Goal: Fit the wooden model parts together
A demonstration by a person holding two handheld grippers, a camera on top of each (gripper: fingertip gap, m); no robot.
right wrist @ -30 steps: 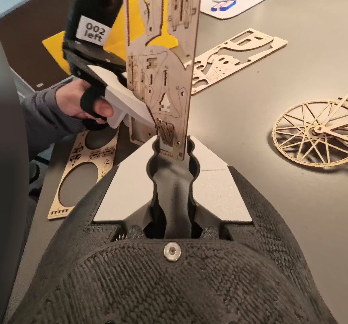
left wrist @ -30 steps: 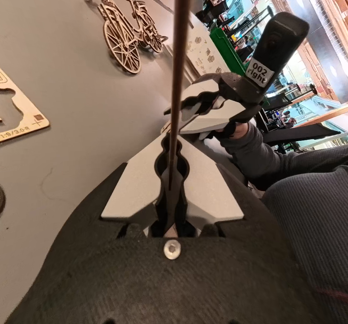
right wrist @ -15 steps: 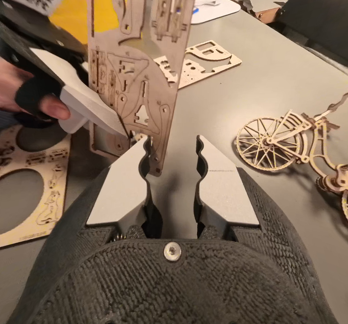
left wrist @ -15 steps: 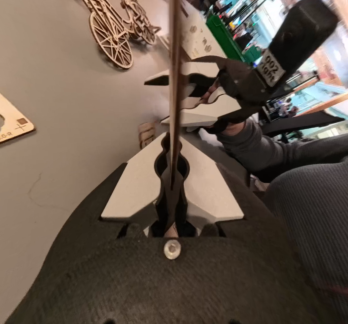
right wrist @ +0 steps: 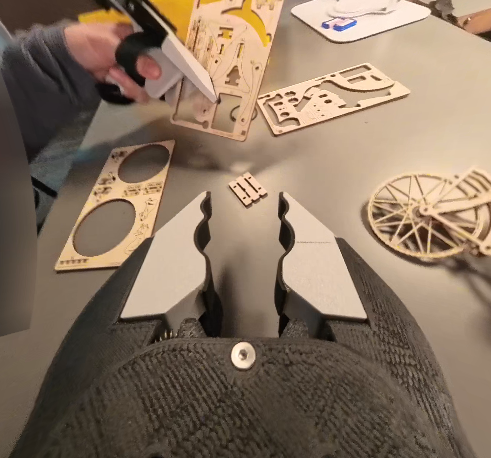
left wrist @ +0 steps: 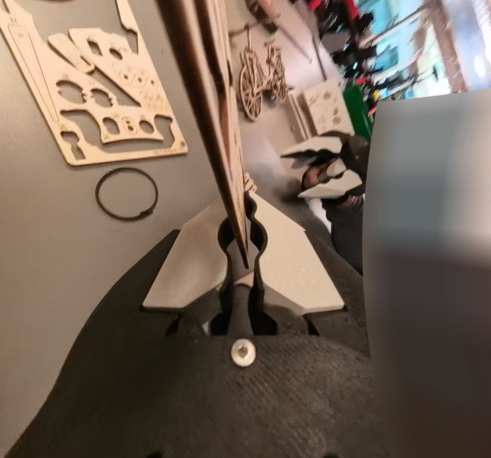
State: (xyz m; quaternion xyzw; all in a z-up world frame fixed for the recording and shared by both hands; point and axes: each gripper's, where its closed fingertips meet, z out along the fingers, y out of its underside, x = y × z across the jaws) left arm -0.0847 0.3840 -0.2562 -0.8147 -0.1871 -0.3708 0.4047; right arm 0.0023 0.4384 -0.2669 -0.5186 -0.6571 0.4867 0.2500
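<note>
My left gripper [left wrist: 240,202] is shut on a laser-cut wooden parts sheet [left wrist: 212,78], seen edge-on and tilted up over the grey table. In the right wrist view the sheet [right wrist: 233,46] hangs from the left gripper [right wrist: 210,91] at the upper left, its lower edge just above the table. My right gripper [right wrist: 244,198] is open and empty. A small slatted wooden part [right wrist: 247,189] lies flat on the table just ahead of its fingertips. In the left wrist view the right gripper [left wrist: 318,174] shows open at the right.
A sheet with two round holes [right wrist: 119,200] lies left. Another cut-out sheet [right wrist: 332,99] lies behind. A wooden bicycle model [right wrist: 425,214] lies right. A white stand base [right wrist: 358,17] is at the back. A black ring [left wrist: 126,192] lies beside a sheet [left wrist: 87,73]. Across from one pair of fingers to the other is roughly 11 cm.
My right gripper opened, let go of the sheet's lower edge and drew back. The left gripper swung the sheet away to the left. The small slatted part now lies on the table.
</note>
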